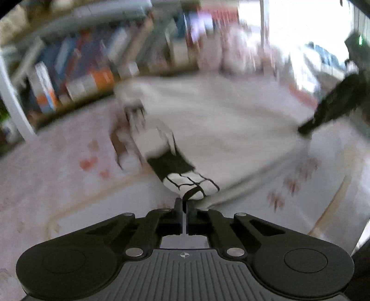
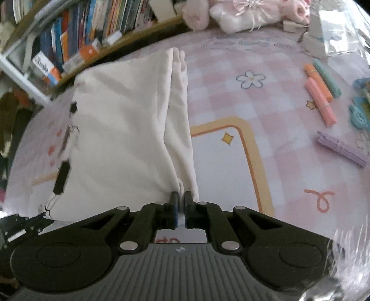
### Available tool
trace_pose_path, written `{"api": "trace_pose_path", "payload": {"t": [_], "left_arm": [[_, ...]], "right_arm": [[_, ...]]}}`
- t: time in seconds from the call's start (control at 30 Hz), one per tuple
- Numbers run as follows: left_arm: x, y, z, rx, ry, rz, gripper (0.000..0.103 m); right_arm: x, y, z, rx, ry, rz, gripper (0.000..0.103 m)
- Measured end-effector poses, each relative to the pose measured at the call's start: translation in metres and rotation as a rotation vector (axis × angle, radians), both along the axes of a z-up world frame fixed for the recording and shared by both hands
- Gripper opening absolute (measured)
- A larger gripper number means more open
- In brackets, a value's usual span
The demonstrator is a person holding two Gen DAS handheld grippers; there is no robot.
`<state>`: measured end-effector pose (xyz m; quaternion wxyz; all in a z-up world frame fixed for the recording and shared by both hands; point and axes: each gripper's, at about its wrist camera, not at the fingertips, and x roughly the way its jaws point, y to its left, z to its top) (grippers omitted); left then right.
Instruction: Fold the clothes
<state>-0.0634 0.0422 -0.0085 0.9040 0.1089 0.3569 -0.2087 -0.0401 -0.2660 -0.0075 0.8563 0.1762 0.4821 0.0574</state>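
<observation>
A white garment (image 2: 124,129) with black trim lies partly folded on a pink checked table mat (image 2: 231,92). My right gripper (image 2: 181,196) is shut on the near corner of the white garment, where its folded layers meet. In the blurred left wrist view the same white garment (image 1: 219,129) spreads ahead, and my left gripper (image 1: 184,203) is shut on its edge beside the black grid-patterned trim (image 1: 185,176). The right gripper's dark fingers (image 1: 333,106) show at the far right of that view, on the cloth's other corner.
Several highlighter pens (image 2: 321,92) and a purple pen (image 2: 340,148) lie on the mat to the right, with blue toys (image 2: 360,108) at the edge. A bookshelf (image 2: 76,34) runs along the back left. Pink plush items (image 2: 242,11) sit at the back.
</observation>
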Motion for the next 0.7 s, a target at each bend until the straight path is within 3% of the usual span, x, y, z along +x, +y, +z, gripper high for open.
{"api": "trace_pose_path", "payload": {"t": [0.07, 0.17, 0.43, 0.47, 0.53, 0.57, 0.7], "left_arm": [[0.0, 0.006, 0.003, -0.033, 0.0, -0.002, 0.002], [0.006, 0.015, -0.006, -0.028, 0.056, -0.007, 0.002], [0.018, 0.046, -0.005, -0.062, 0.144, -0.029, 0.014], [0.02, 0.05, -0.005, -0.067, 0.155, -0.032, 0.016], [0.028, 0.056, -0.003, -0.09, 0.17, -0.029, 0.025], [0.037, 0.058, -0.002, -0.117, 0.17, -0.018, 0.032], [0.074, 0.066, 0.005, -0.224, 0.171, 0.024, 0.045]], "right_arm": [[-0.006, 0.0, 0.01, 0.005, -0.045, -0.015, 0.004], [-0.005, 0.002, -0.007, -0.009, 0.026, -0.018, 0.004], [-0.007, 0.013, -0.015, -0.104, 0.01, -0.004, 0.007], [-0.008, 0.012, -0.013, -0.114, 0.008, -0.003, 0.01], [-0.008, 0.015, -0.005, -0.161, -0.005, -0.02, 0.028], [-0.008, 0.017, 0.0, -0.189, -0.019, -0.025, 0.028], [-0.008, 0.028, 0.014, -0.227, -0.083, -0.016, 0.035]]}}
